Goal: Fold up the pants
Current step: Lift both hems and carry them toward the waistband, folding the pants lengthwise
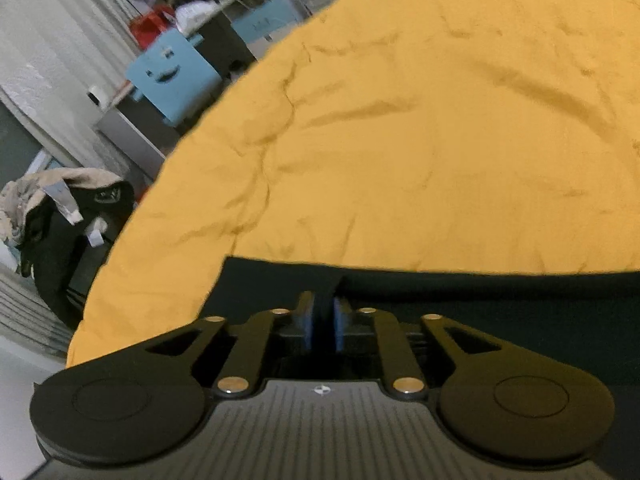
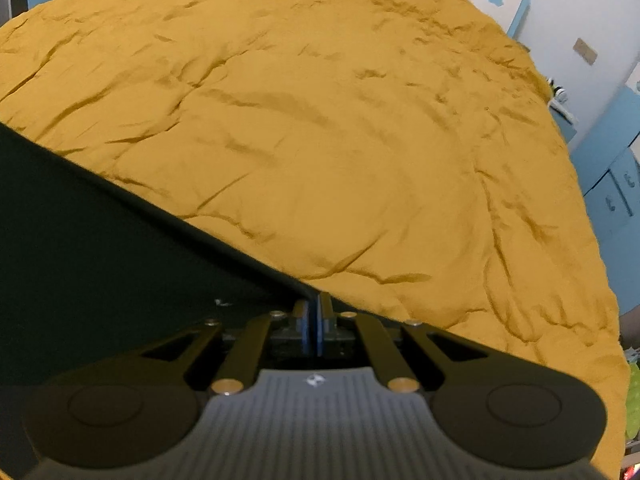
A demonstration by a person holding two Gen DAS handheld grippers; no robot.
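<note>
My left claw [image 1: 324, 312] is pressed together on an edge of the dark pants [image 1: 480, 300], a narrow strip of the fabric rising between its blue pads [image 1: 307, 320]. In that view the pants fill the lower centre and lower right of the frame, lying over the mustard-yellow bedspread [image 1: 420, 140] that covers most of the picture.

My right claw [image 2: 314, 316] is also clamped shut on the pants [image 2: 100, 248], pinching a corner at the lower centre of its frame. From there the dark cloth stretches up to the left edge as a taut sheet with a straight diagonal border.

The wrinkled bedspread [image 2: 320, 120] spreads behind it. A blue cabinet [image 1: 172, 76] sits at the upper left of the left view.
</note>
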